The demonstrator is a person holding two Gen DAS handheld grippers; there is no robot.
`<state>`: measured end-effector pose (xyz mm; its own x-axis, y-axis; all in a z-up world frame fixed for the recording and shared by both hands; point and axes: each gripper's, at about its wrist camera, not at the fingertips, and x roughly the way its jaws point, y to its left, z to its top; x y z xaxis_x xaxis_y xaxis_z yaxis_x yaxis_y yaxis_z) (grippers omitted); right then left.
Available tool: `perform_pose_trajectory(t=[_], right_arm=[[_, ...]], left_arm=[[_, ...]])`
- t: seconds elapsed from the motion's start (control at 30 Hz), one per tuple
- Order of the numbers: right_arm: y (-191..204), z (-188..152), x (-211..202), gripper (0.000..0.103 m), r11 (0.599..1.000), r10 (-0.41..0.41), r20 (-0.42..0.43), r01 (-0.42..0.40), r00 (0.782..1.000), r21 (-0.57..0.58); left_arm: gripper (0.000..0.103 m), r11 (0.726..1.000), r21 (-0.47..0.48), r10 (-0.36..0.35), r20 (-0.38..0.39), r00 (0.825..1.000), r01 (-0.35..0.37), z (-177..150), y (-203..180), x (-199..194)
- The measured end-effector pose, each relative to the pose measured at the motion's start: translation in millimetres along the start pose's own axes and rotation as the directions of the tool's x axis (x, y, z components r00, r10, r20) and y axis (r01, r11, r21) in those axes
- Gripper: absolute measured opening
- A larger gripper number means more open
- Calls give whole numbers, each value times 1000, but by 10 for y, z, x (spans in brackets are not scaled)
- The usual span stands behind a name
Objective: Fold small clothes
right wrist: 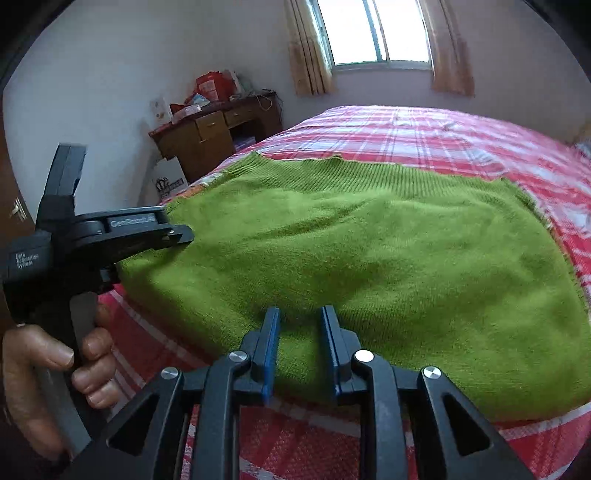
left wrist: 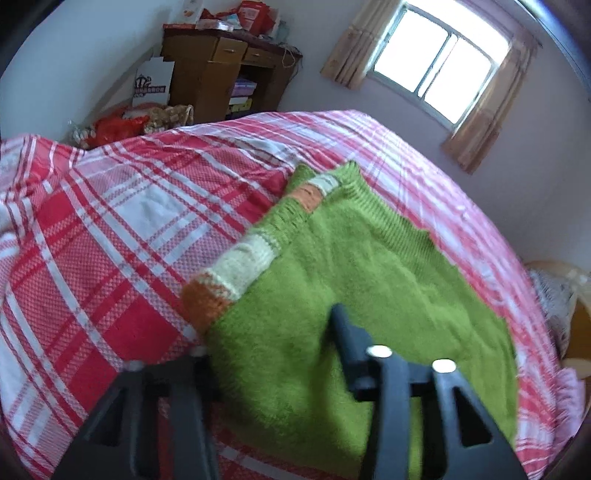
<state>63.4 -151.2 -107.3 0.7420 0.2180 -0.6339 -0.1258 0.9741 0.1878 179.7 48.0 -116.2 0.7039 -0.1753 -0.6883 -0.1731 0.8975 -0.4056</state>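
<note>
green knit sweater (right wrist: 351, 258) flat on plaid bed (right wrist: 443, 129), long axis crosswise | right gripper (right wrist: 299, 321) fingers released, at near hem, straddling nothing | left gripper (right wrist: 177, 236) at sweater's left edge, grip cannot tell | both equally near

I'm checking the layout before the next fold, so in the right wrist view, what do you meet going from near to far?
right gripper → green knitted sweater → red and white plaid bedspread → window
</note>
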Motion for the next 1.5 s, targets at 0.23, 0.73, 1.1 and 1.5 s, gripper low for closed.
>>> perform_pose_trajectory(t=[0.23,0.73,1.1,1.5], right_arm=[[-27,-31,11,24,999,30,14,-31,999,24],[-59,803,83,58,971,206,-40,-199,978,132],[850,1311,1228,62,949,313,-273,-312,910,46],[241,1117,756,62,964,195,-43,-183,980,194]], left_arm=[[21,988,153,9,90,996,-23,18,-318,-152],[21,990,137,-42,105,994,27,-29,-127,-139],[45,988,-38,-147,60,987,149,20,281,48],[40,978,-82,-189,33,981,191,424,175,434]])
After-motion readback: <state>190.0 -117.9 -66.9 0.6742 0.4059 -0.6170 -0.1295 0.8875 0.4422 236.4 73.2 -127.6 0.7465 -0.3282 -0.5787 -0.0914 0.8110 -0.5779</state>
